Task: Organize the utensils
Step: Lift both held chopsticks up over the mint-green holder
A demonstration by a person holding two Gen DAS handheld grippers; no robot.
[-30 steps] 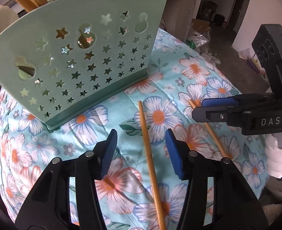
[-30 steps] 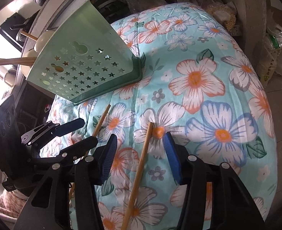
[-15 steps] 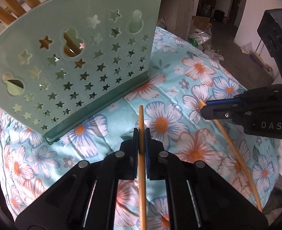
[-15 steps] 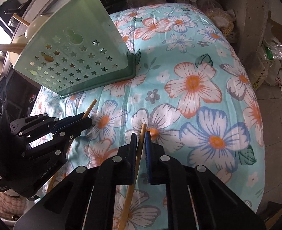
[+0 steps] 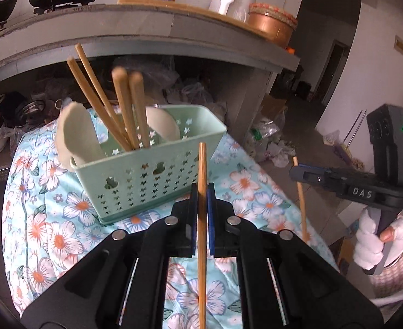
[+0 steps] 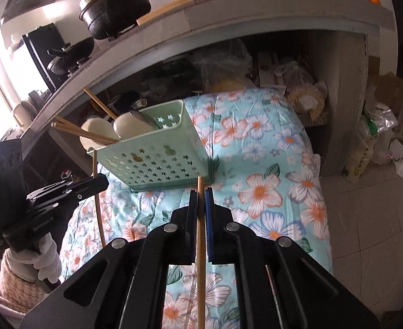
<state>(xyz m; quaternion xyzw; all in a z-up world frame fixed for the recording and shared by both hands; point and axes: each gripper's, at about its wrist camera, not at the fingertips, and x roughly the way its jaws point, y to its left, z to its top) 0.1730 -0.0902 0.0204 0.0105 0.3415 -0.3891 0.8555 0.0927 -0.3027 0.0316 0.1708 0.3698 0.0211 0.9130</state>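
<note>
A mint-green utensil basket (image 5: 146, 175) (image 6: 157, 161) with star cut-outs stands on the flowered cloth; wooden chopsticks (image 5: 124, 109) and pale spoons (image 5: 75, 134) stick out of it. My left gripper (image 5: 202, 192) is shut on a wooden chopstick (image 5: 202, 164), held upright above the cloth just in front of the basket. My right gripper (image 6: 201, 194) is shut on a second chopstick (image 6: 200, 235), also lifted, near the basket's right corner. Each gripper shows in the other's view: the right gripper (image 5: 297, 171) with its chopstick (image 5: 301, 205), the left gripper (image 6: 98, 182) with its chopstick (image 6: 98, 213).
The flowered cloth (image 5: 50, 219) covers a rounded table. Behind it runs a concrete counter (image 5: 146, 27) with a black pot (image 6: 113, 5), bottles and a copper bowl (image 5: 272, 24). Bags and bowls fill the space under the counter. Tiled floor (image 6: 371, 205) lies to the right.
Both grippers closed on the chopsticks lying on the cloth, then lifted them up; the basket now appears lower and farther, with its open top in view.
</note>
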